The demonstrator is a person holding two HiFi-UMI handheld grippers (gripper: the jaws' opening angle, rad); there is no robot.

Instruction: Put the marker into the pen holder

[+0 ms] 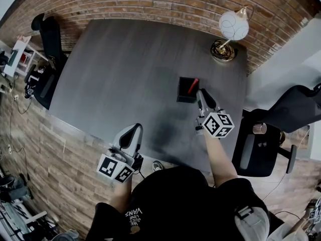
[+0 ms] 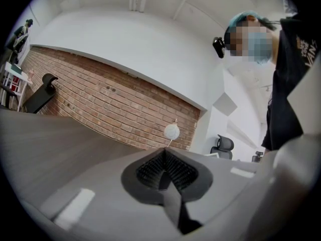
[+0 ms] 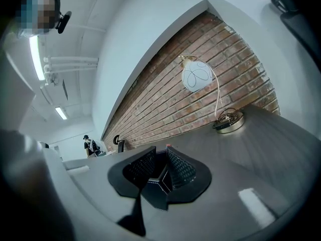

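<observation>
A black square pen holder [image 1: 184,93] stands on the dark grey table [image 1: 125,69], right of its middle. The red marker [image 1: 193,86] leans inside it with its top sticking out. My right gripper [image 1: 202,94] sits just right of the holder, slightly open, with nothing between its pads [image 3: 183,168]. In the right gripper view only the marker's red tip [image 3: 167,147] shows above the jaws. My left gripper [image 1: 134,130] hangs at the table's near edge, far from the holder. In the left gripper view it [image 2: 163,160] is shut and empty.
A lamp with a white globe [image 1: 233,25] and a brass base [image 1: 223,50] stands at the table's far right corner. A black office chair [image 1: 258,147] is off the right side, and another black chair [image 1: 49,36] at the far left. A brick wall runs behind.
</observation>
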